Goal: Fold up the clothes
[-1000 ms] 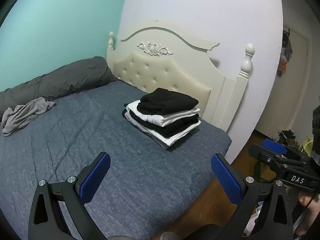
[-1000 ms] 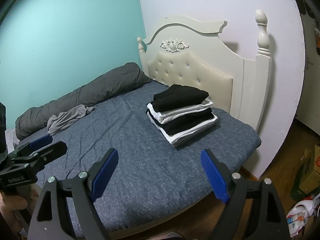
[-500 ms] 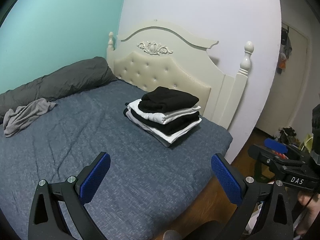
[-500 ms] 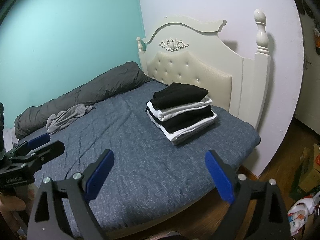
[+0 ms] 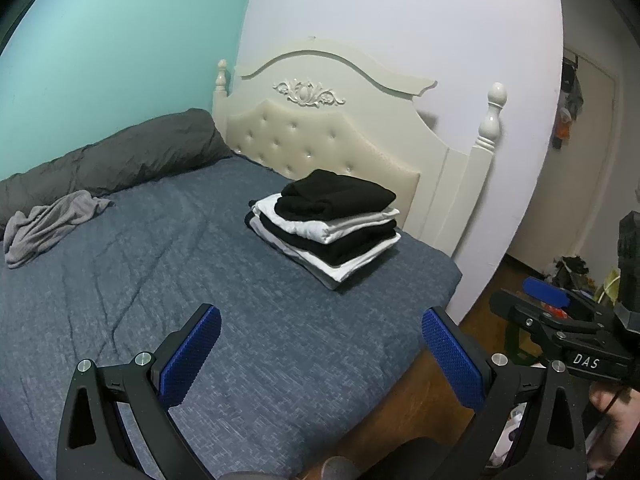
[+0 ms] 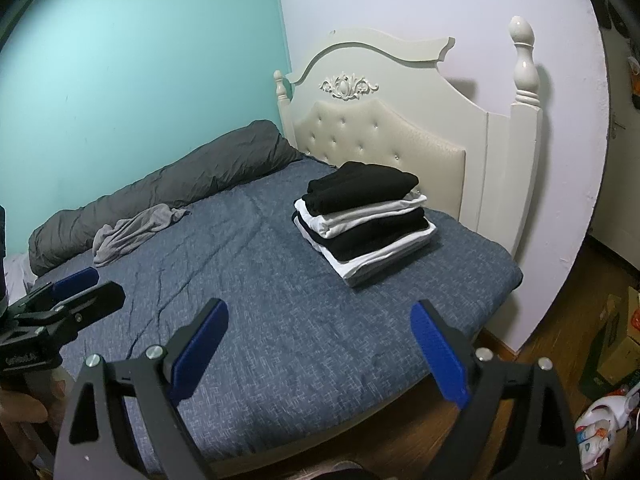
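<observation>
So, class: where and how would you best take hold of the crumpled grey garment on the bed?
Grip the crumpled grey garment at its raised bunched folds, coming down from above on the bed's open near side. It lies loose, and the rolled dark duvet blocks the far side.

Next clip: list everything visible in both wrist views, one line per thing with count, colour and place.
Stack of folded clothes: one, alternating black and white layers, on the bed near the headboard.
Crumpled garment: one, light grey, unfolded, on the bed beside the rolled duvet.
Rolled duvet: one, dark grey, along the teal wall.
Bed cover: one, blue-grey, spread over the mattress.
Headboard: one, cream, tufted panel, against the white wall.
Door: one, pale, far right, items hanging on it.
Boxes and clutter: several, mixed colours, on the wooden floor to the right.
Left tool: one, black with blue pads, open, holding nothing.
Right tool: one, black with blue pads, open, holding nothing.
</observation>
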`<action>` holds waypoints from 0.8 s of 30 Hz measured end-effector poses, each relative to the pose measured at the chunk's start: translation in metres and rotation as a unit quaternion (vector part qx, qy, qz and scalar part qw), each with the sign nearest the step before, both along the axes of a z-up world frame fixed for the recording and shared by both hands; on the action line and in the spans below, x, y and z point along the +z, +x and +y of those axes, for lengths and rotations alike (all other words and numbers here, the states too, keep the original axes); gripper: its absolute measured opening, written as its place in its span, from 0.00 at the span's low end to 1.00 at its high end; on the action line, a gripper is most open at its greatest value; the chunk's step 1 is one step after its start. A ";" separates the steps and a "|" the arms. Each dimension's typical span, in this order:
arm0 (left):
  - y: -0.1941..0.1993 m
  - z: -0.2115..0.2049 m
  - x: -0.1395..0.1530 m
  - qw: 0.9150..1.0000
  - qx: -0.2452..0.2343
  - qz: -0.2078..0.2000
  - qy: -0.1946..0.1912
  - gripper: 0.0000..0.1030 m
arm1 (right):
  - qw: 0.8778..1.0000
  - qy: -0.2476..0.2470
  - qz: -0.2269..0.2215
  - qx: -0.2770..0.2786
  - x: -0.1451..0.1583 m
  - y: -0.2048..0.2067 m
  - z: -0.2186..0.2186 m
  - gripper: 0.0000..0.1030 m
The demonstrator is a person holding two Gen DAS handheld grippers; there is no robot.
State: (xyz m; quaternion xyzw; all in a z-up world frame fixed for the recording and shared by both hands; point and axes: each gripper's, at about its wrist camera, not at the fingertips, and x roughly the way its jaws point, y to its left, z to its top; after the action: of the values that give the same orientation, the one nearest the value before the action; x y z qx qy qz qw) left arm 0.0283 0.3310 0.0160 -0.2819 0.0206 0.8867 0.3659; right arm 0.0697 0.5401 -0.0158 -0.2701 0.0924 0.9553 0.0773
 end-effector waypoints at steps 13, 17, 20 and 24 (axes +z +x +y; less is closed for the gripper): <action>0.003 -0.002 -0.001 1.000 -0.001 0.003 -0.002 1.00 | 1.000 0.002 -0.001 0.002 -0.002 -0.002 -0.003 0.91; 0.004 -0.003 -0.001 1.000 0.000 0.005 -0.001 1.00 | 1.000 0.004 -0.001 0.002 -0.003 -0.002 -0.004 0.91; 0.003 -0.005 0.000 1.000 0.001 0.004 0.001 1.00 | 1.000 0.003 -0.003 0.003 -0.004 -0.002 -0.005 0.91; 0.003 -0.008 0.000 1.000 0.002 0.004 0.003 1.00 | 1.000 0.003 -0.005 0.003 -0.005 -0.002 -0.006 0.91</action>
State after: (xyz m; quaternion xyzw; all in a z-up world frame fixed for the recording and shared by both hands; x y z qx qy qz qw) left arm 0.0317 0.3232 0.0160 -0.2775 0.0186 0.8885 0.3651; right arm 0.0679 0.5339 -0.0208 -0.2747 0.0882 0.9544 0.0759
